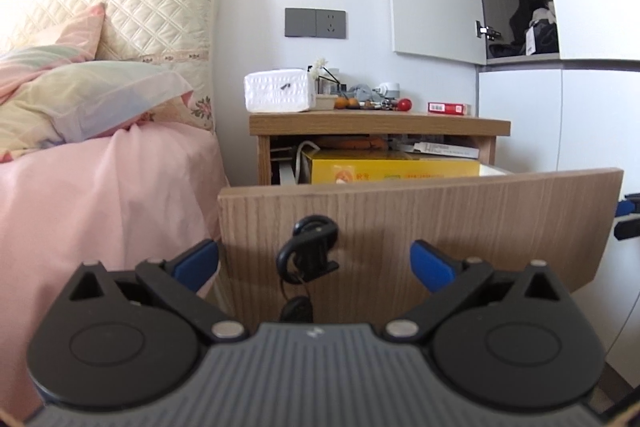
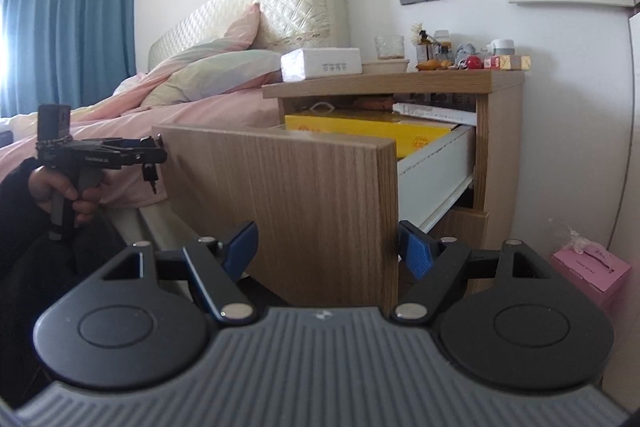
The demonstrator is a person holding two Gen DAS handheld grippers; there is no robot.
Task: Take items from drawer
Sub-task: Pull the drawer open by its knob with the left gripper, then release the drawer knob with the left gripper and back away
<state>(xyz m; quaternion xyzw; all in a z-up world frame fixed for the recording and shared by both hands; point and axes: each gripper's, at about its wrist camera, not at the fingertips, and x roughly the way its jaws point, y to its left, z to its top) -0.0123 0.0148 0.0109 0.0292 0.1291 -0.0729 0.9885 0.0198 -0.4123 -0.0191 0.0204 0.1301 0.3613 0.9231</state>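
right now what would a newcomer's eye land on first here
The pulled-out wooden drawer front fills the middle, with a key hanging in its lock between the open left gripper fingers. Behind it, a bright yellow box sits in the drawer, under the cluttered nightstand top.

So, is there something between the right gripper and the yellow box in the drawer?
Yes. The wooden drawer front stands directly ahead of the right gripper, whose jaws are open and below its top edge. The yellow box lies behind and above that panel, so the gripper must rise over it.
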